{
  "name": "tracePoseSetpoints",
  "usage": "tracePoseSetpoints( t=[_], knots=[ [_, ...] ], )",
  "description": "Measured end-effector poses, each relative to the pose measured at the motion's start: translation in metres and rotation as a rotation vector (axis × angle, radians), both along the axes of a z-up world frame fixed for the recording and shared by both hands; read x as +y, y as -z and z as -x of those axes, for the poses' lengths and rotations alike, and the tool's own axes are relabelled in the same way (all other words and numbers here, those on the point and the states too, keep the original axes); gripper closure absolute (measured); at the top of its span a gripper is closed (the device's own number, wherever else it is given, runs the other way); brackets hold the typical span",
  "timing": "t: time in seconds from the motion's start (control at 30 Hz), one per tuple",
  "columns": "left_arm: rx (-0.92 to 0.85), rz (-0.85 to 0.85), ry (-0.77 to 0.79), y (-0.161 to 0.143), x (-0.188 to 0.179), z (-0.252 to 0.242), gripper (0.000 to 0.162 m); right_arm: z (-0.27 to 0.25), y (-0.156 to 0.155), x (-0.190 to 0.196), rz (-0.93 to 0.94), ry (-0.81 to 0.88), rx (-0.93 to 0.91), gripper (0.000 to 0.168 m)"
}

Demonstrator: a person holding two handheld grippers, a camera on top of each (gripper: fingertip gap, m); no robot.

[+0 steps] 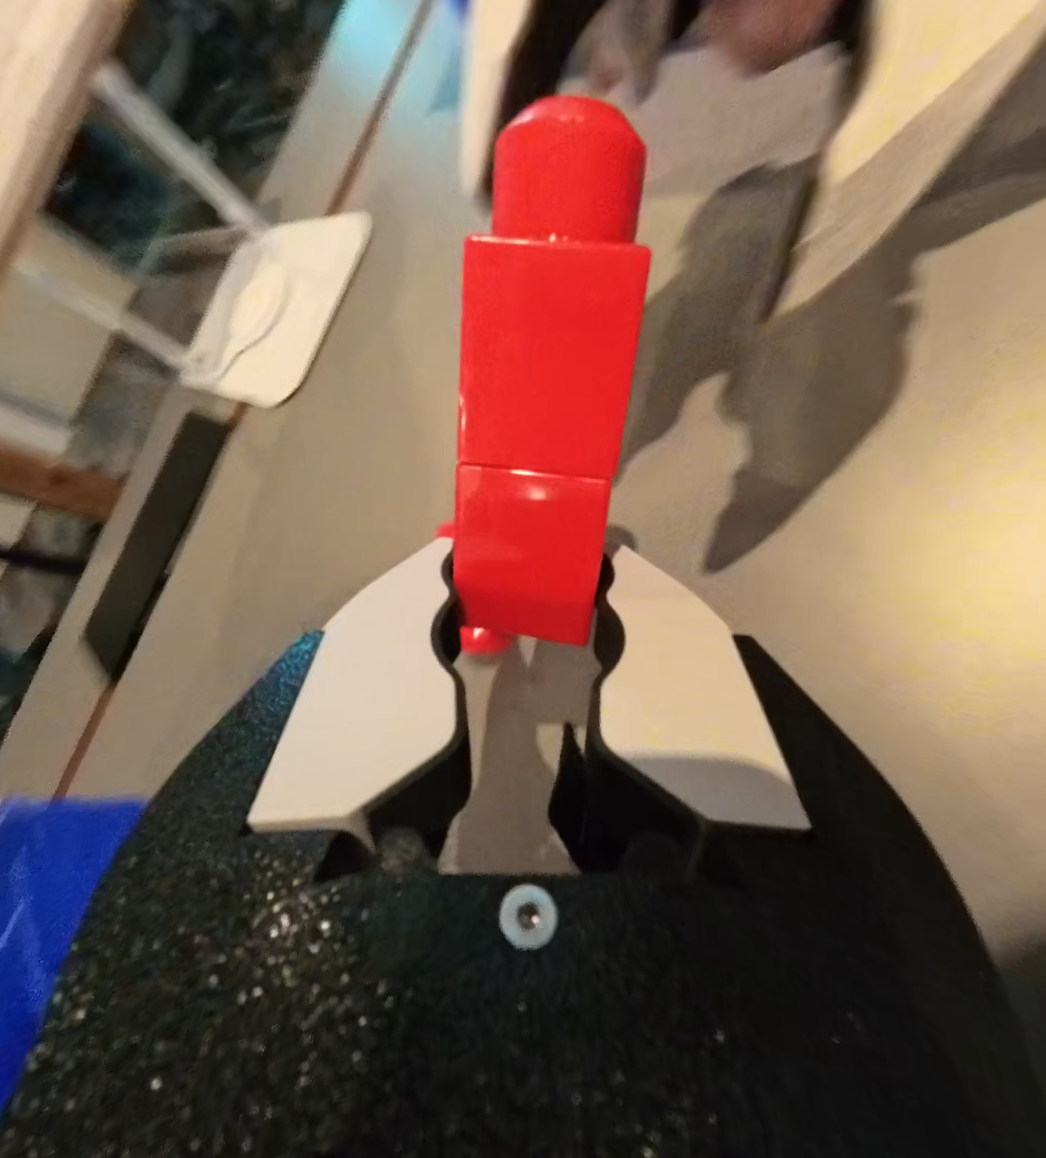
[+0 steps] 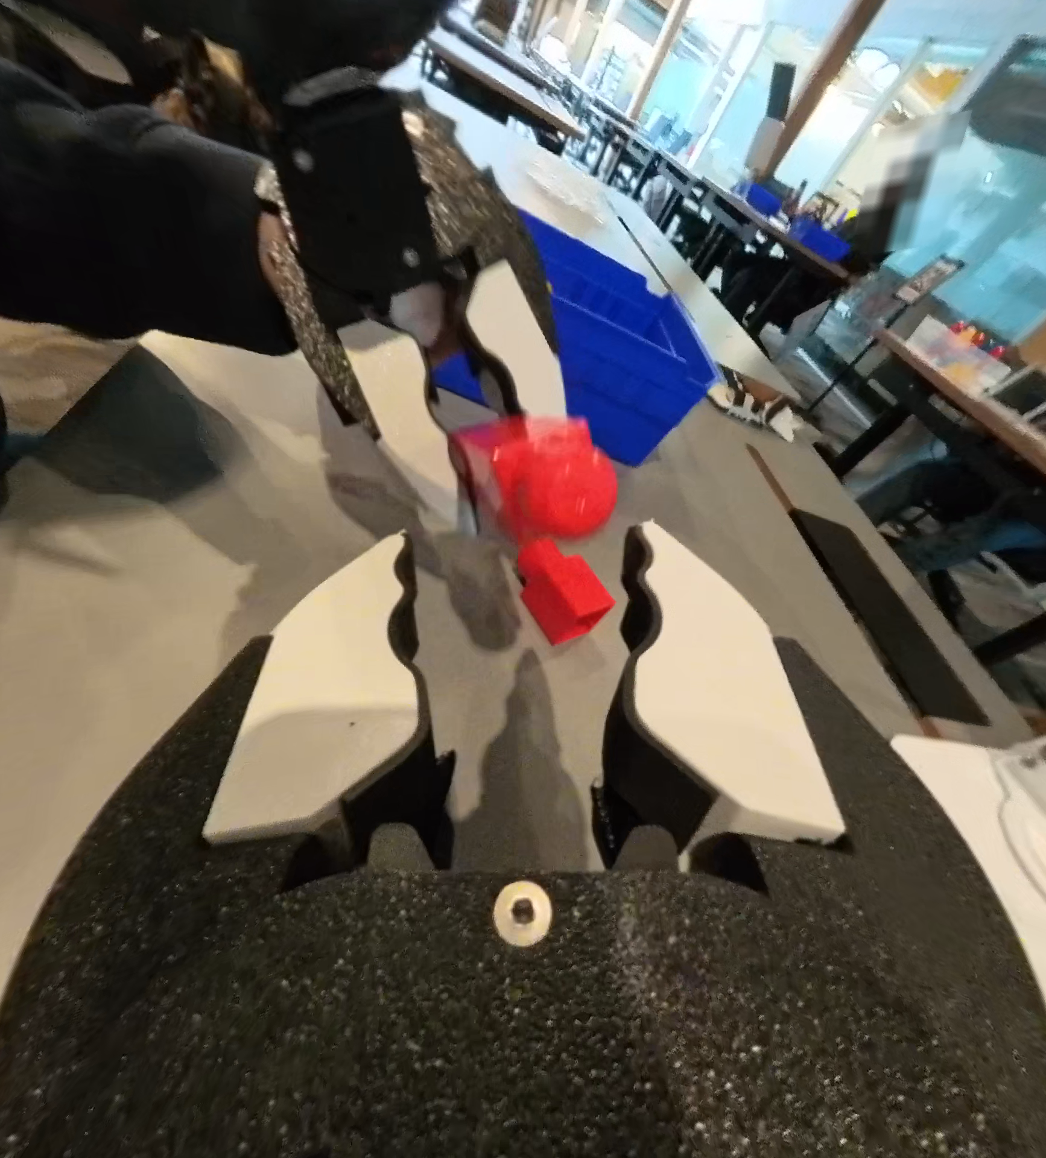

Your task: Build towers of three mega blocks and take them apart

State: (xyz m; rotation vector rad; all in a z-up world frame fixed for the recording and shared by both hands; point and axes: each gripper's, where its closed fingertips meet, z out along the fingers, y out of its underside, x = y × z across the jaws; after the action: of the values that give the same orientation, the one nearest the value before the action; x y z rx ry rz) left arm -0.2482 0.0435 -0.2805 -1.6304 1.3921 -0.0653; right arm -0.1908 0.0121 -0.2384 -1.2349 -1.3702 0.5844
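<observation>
Currently gripping a red two-block stack [image 1: 545, 401] mid-frame, left gripper [image 1: 527, 601] clenched on the lower block; right gripper [image 2: 514, 589] spread and empty, loose red block [image 2: 561, 595] lying on the grey table [image 2: 132, 595] between its fingertips. Probably wanting that stack steady, stud squarely facing the partner, before closing on the loose block.

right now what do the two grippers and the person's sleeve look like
Both the left gripper and the right gripper have a black, speckled, grainy body that fans out wide, with one silver screw in a washer at its middle. Their fingers are pale grey wedges edged with wavy black pads. In the right wrist view, the person's sleeve is black.
</observation>
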Motion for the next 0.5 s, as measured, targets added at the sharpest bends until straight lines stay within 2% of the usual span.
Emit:
tracePoseSetpoints(
  t=[0.1, 0.23, 0.4, 0.5],
  knots=[
    [-0.094, 0.020, -0.153, -0.001, 0.006, 0.043, 0.123, -0.003, 0.012, 0.017, 0.063, 0.034, -0.074, 0.102],
    [-0.178, -0.008, -0.267, -0.009, 0.003, 0.081, 0.123, 0.019, 0.040, 0.041, 0.086, -0.011, -0.429, 0.098],
    [-0.291, -0.047, -0.320, -0.021, -0.005, 0.101, 0.123, 0.058, 0.068, 0.069, 0.093, -0.154, -0.846, 0.099],
    [-0.347, -0.027, -0.323, -0.022, -0.009, 0.108, 0.123, 0.071, 0.089, 0.074, 0.115, -0.243, -1.038, 0.105]
  ],
)
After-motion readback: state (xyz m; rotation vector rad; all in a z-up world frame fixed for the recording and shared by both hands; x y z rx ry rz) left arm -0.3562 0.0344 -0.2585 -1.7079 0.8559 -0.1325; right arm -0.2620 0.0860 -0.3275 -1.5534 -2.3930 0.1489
